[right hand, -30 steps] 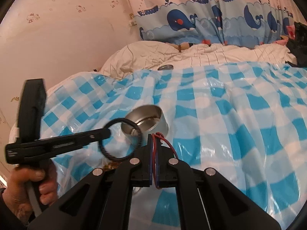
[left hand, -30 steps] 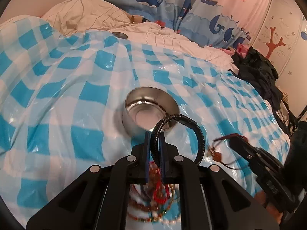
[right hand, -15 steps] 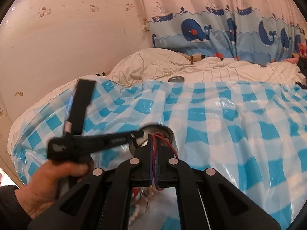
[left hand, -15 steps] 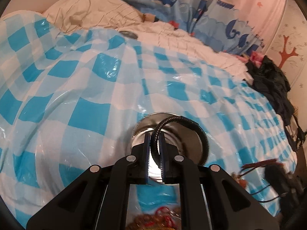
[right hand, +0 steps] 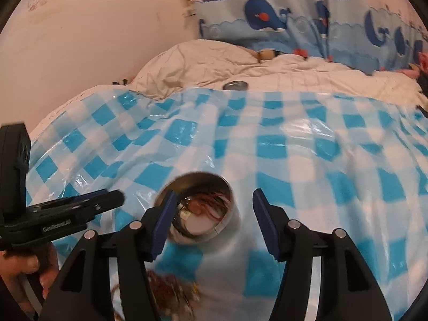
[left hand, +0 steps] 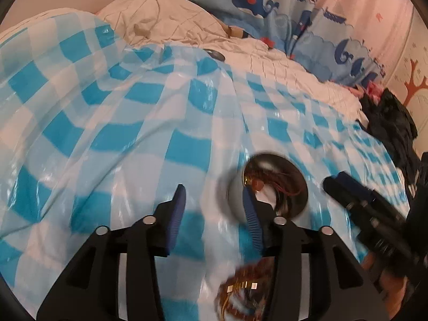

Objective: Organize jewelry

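Two pairs of tongs hang over a small metal bowl [right hand: 199,211] on a bed spread with a blue-and-white checked plastic sheet [right hand: 294,147]. The right tongs [right hand: 212,223] have jaws that are opening, nothing between the blue pads, and the bowl sits just beyond and between their tips. The left tongs [left hand: 214,214] are opening too, and empty; in the left wrist view the bowl [left hand: 270,187] lies behind the right-hand pad. Inside the bowl rest a black ring-shaped bracelet [right hand: 184,230] and a tangle of red cord jewelry [right hand: 214,203] with a small gold-coloured piece. A blurred heap of beaded bracelets [right hand: 171,291] lies on the sheet near the camera, below the bowl. A person's hand [right hand: 18,275] grips the handle of the left tongs at the lower left of the right wrist view. Behind the sheet are a rumpled cream duvet [right hand: 214,61], a round metal lid [right hand: 235,85] at the sheet's far edge, and a whale-print curtain [right hand: 281,21].
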Available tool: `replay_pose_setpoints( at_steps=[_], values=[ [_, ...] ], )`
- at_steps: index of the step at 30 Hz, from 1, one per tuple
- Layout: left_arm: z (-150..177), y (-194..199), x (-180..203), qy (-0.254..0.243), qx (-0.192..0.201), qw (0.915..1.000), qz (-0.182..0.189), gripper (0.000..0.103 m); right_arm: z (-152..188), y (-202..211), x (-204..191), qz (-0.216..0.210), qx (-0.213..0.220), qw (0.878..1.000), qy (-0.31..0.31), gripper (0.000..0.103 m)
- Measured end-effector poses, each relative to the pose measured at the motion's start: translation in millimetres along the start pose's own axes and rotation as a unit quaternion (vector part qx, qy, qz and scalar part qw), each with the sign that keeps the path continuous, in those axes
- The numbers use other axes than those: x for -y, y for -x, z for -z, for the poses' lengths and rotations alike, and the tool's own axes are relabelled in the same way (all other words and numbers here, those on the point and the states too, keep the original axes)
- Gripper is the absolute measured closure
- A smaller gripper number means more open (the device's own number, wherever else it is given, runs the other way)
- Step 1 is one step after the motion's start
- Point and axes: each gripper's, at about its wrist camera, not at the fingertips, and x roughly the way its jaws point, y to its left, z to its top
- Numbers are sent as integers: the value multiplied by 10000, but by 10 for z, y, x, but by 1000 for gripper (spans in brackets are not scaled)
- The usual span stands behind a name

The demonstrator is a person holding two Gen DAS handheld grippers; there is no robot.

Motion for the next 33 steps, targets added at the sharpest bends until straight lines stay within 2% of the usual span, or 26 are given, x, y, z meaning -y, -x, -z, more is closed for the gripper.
replay_pose_setpoints(
  at_steps=[3,6,8,13,19,27,28,30,33],
  values=[
    [241,103,-15,-176,-157,9997,20,53,269,251,73,58,-83,9999,-89,41],
    [466,155,-73,-214,-341,9991,93,52,583,435,125,73,-269,9992,-282,40],
    [564,168,-93,-261,-437,9986,169,52,676,493,118,-37,-310,9986,-417,40],
    [702,174,-114,-386,-593,9969,343,52,690,541,-70,-61,-160,9998,-70,40],
    [846,123,42,-937,-829,9912,430,52,707,453,-75,-506,-425,9976,-193,40],
    [977,121,20,-1111,-798,9894,495,52,742,389,-127,-431,-510,9977,-135,40],
    [974,124,23,-1121,-777,9894,499,53,746,382,-121,-426,-519,9976,-142,40],
    [983,136,51,-1223,-723,9886,499,67,751,370,-120,-420,-530,9976,-154,40],
    [1006,151,127,-1419,-720,9858,542,78,760,358,-120,-413,-549,9975,-147,40]
  ],
)
